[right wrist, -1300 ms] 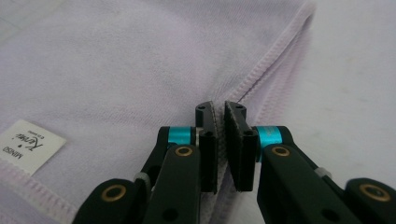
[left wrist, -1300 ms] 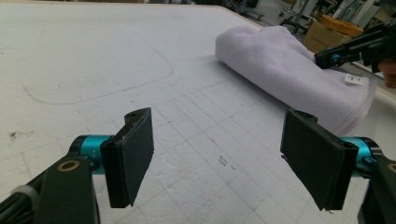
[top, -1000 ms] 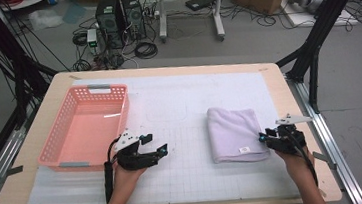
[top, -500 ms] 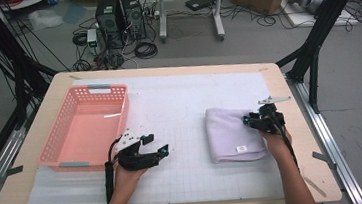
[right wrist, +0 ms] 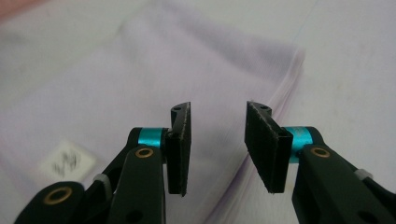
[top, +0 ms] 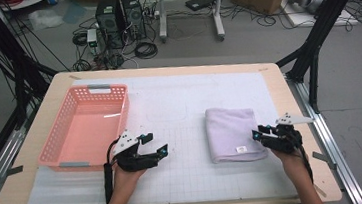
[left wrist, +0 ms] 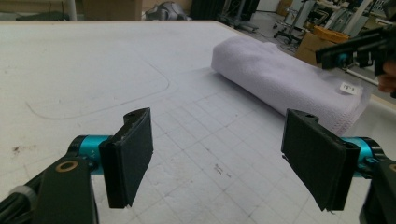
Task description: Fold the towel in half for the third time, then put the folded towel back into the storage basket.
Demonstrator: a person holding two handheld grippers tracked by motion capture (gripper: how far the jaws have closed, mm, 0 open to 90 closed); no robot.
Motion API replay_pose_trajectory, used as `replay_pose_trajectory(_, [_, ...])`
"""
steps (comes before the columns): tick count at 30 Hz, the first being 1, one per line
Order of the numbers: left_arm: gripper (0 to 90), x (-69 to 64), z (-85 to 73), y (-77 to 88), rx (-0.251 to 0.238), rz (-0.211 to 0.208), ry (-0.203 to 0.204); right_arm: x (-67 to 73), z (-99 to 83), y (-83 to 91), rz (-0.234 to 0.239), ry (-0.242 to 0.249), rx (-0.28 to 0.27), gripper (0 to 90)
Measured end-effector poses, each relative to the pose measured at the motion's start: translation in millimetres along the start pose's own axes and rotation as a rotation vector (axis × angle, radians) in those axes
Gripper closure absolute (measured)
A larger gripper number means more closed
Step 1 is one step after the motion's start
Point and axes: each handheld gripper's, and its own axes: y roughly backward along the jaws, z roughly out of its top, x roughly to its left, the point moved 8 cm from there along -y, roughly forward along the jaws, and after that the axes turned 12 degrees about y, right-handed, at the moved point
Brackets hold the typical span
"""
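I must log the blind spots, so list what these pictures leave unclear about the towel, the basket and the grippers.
- Label on the towel: print blurred in the right gripper view, too small in the high view.
- Right gripper: whether its jaw tips touch the towel; they hang close over its edge, contact unclear.
- Basket: near wall's outer face hidden from the high view by its rim.
- Left gripper: body cut off by the bottom edge.
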Motion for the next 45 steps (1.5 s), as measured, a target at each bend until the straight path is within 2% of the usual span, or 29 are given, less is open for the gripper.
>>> replay_pose_trajectory(2, [24.9, 0.2, -0.5, 0.0, 0.002, 0.004, 0.002, 2.0, -12.3, -3.1, -0.021, 0.042, 0.069, 59.7])
replay_pose_trajectory(3, [24.6, 0.5, -0.7, 0.3, 0.004, 0.005, 0.002, 1.1, -15.3, -2.1, -0.028, 0.041, 0.068, 59.0])
replay_pose_trajectory(6, [24.2, 1.1, 0.1, 1.4, 0.0, 0.005, 0.007, -3.5, -15.8, 9.4, -0.05, -0.007, 0.028, 49.7])
replay_pose_trajectory(8, [23.7, 0.8, 0.9, 1.4, -0.005, 0.006, 0.02, -4.7, -15.7, 18.4, -0.064, -0.022, 0.006, 47.6])
replay_pose_trajectory(10, [22.7, 0.5, 0.8, 1.4, -0.001, 0.006, 0.023, -3.4, -16.1, 24.0, -0.072, -0.01, 0.011, 44.2])
replay_pose_trajectory(13, [20.5, 0.9, 1.2, 2.5, 0.005, 0.017, 0.024, -4.6, -17.3, 32.2, -0.126, 0.021, 0.02, 30.6])
replay_pose_trajectory(14, [19.7, 1.2, 1.8, 3.2, 0.005, 0.021, 0.025, -6.8, -16.9, 35.7, -0.137, 0.025, 0.009, 26.5])
replay_pose_trajectory(17, [17.7, 1.5, 4.3, 5.5, -0.001, 0.031, 0.028, -14.9, -17.4, 47.4, -0.177, -0.006, -0.031, 22.2])
replay_pose_trajectory(20, [17.6, 1.6, 5.5, 6.2, 0.005, 0.046, 0.029, -17.6, -18.9, 52.7, -0.171, -0.011, -0.04, 21.0])
replay_pose_trajectory(22, [17.6, 1.4, 6.9, 5.4, -0.001, 0.049, 0.031, -18.2, -19.5, 54.9, -0.162, 0.005, -0.04, 19.4])
replay_pose_trajectory(28, [17.7, -0.8, 8.4, 0.6, 0.002, 0.043, 0.027, -18.0, -20.2, 56.2, -0.142, 0.014, -0.05, 18.6])
replay_pose_trajectory(35, [18.4, -3.1, 9.4, -1.6, 0.008, 0.039, 0.03, -18.8, -19.3, 58.4, -0.143, 0.016, -0.068, 18.5])
replay_pose_trajectory(39, [18.4, -3.5, 10.4, -4.8, 0.006, 0.055, 0.012, -17.9, -18.7, 57.8, -0.138, 0.013, -0.07, 18.6])
replay_pose_trajectory(42, [18.3, -5.2, 13.6, -9.7, 0.009, 0.048, -0.002, -18.6, -18.7, 58.4, -0.143, 0.017, -0.068, 18.6])
replay_pose_trajectory(44, [18.1, -6.7, 17.0, -14.6, -0.011, 0.043, -0.021, -20.3, -19.4, 59.3, -0.146, 0.014, -0.066, 18.6])
replay_pose_trajectory(45, [18.1, -6.4, 18.8, -17.1, -0.027, 0.056, -0.04, -21.1, -20.1, 60.3, -0.148, 0.014, -0.064, 18.6])
